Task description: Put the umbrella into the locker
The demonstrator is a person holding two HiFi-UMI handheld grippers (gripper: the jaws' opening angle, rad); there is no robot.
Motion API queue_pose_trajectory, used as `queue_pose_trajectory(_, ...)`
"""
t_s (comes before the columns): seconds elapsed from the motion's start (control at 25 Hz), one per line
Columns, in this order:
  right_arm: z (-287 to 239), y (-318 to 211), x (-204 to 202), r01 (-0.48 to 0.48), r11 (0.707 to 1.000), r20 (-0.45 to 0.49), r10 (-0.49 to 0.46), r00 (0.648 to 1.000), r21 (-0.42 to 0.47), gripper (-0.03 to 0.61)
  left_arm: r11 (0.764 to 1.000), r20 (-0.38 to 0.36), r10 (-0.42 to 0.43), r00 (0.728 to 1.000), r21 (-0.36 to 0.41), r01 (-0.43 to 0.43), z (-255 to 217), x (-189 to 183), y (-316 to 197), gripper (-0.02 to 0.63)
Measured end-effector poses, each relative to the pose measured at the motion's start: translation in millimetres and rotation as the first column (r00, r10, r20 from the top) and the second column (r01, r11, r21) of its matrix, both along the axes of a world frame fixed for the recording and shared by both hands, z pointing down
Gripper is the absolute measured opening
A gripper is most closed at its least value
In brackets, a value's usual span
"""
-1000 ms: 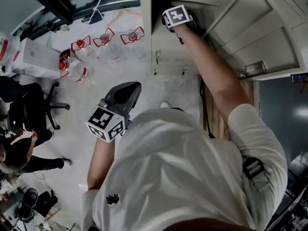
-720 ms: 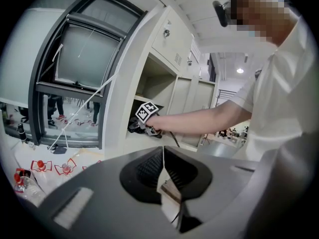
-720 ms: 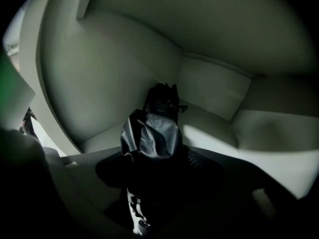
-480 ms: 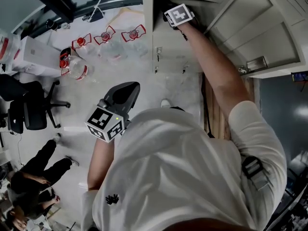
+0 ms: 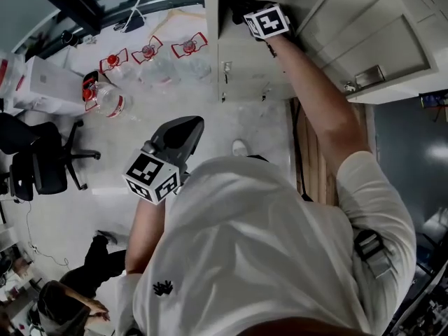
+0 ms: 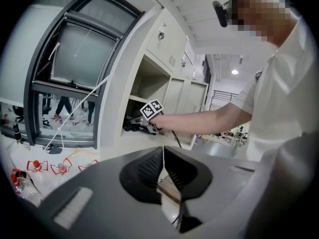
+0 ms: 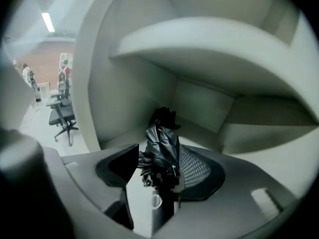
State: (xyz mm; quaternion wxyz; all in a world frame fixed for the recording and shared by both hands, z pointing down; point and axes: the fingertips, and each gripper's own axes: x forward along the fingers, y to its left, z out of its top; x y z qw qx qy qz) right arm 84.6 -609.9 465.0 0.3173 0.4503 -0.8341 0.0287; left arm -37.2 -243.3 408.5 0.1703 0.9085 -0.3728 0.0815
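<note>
A folded black umbrella [image 7: 162, 143] lies on the floor of an open locker compartment [image 7: 117, 138], its strap end towards the camera. My right gripper [image 7: 158, 152] reaches into that compartment with its jaws wide apart. The umbrella sits between them, close against the right pad [image 7: 197, 171], with a gap at the left pad. In the head view the right gripper [image 5: 241, 9] is at the locker [image 5: 245, 68] mouth, tips hidden inside. My left gripper [image 5: 187, 126] hangs at waist height away from the locker; its pads [image 6: 149, 166] meet with nothing between them.
The locker door [image 5: 378, 40] stands open to the right. Several water bottles [image 5: 147, 51] and a white box [image 5: 42, 82] lie on the floor to the left. An office chair [image 5: 42, 163] stands further left, and a person [image 5: 84, 292] is at the lower left. A window [image 6: 75, 59] adjoins the lockers.
My right gripper's marker cube has shifted slightly right and back at the locker mouth. The person at the lower left has walked towards the bottom edge. The left gripper has stayed put.
</note>
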Motion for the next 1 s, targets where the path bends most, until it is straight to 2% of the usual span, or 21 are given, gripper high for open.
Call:
queue_pose_trajectory(0.28, -27, 37, 6, -0.027, 0.998, 0.085, 0.023, 0.996, 0.048, 0.249, 0.999, -0.011, 0.051, 0.999, 0.008, -0.051, -2, -2, 13, 0.061)
queue_pose_trajectory(0.48, -39, 73, 5, -0.035, 0.999, 0.168, 0.028, 0.985, 0.040, 0.247, 0.997, -0.015, 0.079, 0.997, 0.007, -0.079, -2, -6, 24, 0.061)
queue_pose_trajectory(0.68, -41, 114, 9, -0.054, 0.998, 0.220, 0.045, 0.974, 0.034, 0.213, 0.994, -0.013, 0.105, 0.994, 0.011, -0.105, -2, -14, 37, 0.061)
queue_pose_trajectory(0.88, -44, 166, 10, -0.067, 0.998, 0.304, 0.058, 0.951, 0.018, 0.147, 0.991, -0.011, 0.134, 0.991, 0.007, -0.134, -1, -22, 50, 0.061)
queue_pose_trajectory(1.0, -40, 203, 10, -0.085, 0.996, 0.345, 0.077, 0.936, 0.007, 0.131, 0.989, -0.011, 0.146, 0.989, 0.000, -0.146, 2, -31, 61, 0.061)
